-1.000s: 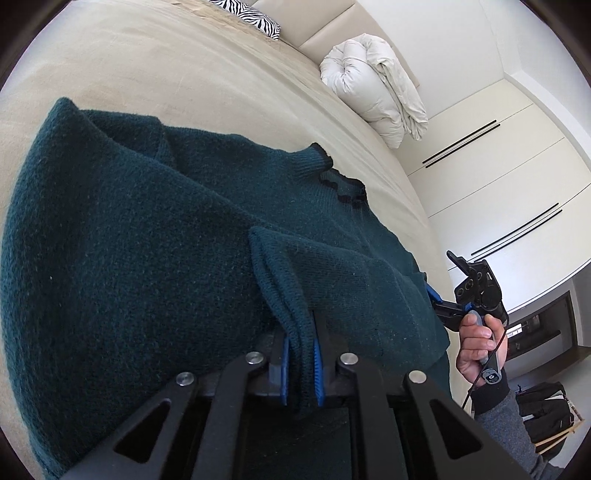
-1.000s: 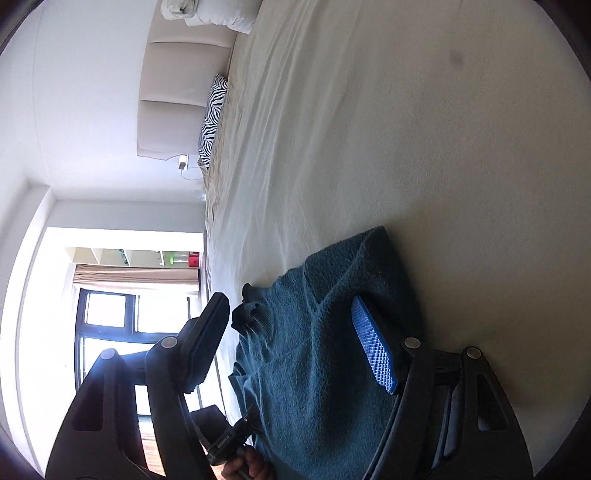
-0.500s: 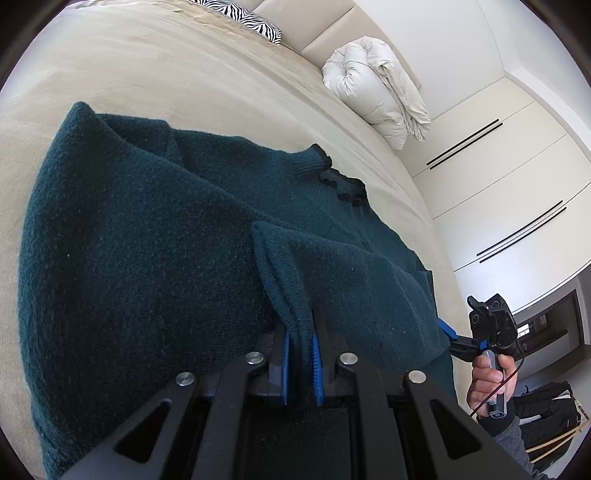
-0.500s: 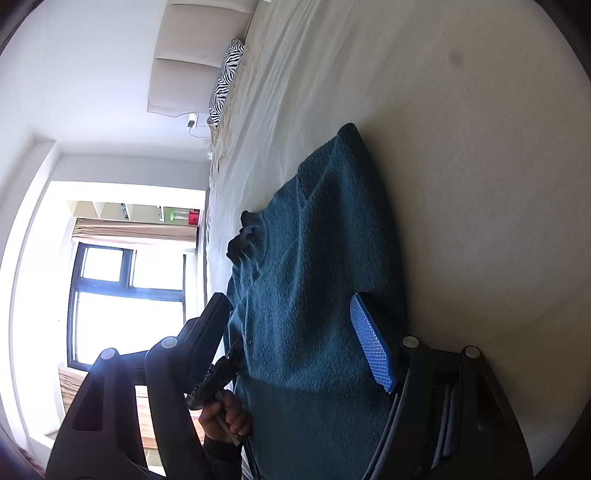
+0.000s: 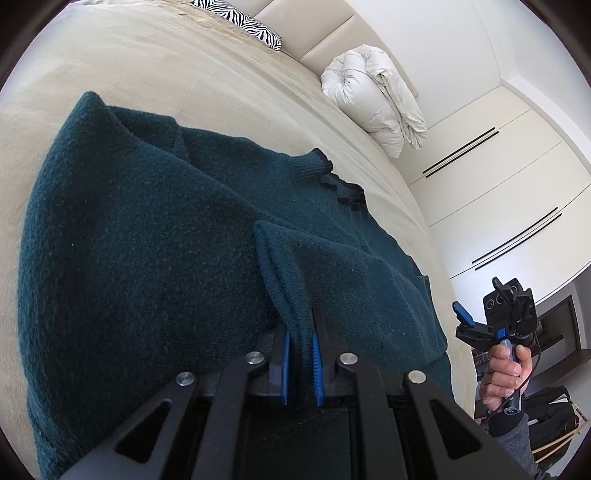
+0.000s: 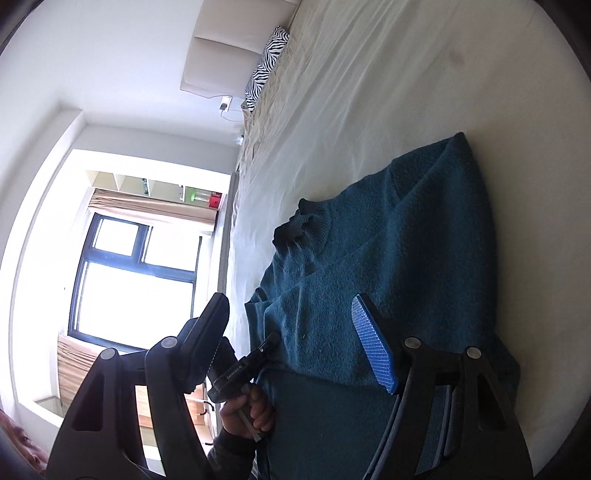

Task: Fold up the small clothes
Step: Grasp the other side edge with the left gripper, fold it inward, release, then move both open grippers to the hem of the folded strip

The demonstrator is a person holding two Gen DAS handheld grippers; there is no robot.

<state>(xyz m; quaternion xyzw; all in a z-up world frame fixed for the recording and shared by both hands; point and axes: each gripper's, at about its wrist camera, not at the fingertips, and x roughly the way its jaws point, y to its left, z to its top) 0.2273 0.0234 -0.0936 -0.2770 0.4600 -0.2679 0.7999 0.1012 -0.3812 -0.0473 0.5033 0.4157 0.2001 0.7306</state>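
In the left wrist view, one dark teal knitted sweater [image 5: 155, 236] lay spread on the beige bed sheet [image 5: 155, 70], filling the left and centre of the frame; its lower hem ran out of sight under the black gripper frame along the bottom edge. At bottom centre the left gripper [image 5: 301, 363] was pinching a raised fold of the sweater's edge between its two blue pads, pressed close on the cloth. One zebra-striped pillow [image 5: 243, 24] was cut off at the top edge, and one rolled white duvet [image 5: 373, 99] sat at upper right. At the lower right one hand [image 5: 504, 380] held the right gripper [image 5: 480, 325] off the bed's edge, clear of the sweater; only one blue pad showed there.

In the right wrist view, a window at left was blown out by glare. The right gripper's two fingers stood spread at the bottom, nothing between them. Between them, the other hand [image 6: 247, 413] gripped the left tool's handle, its tips hidden against the sweater
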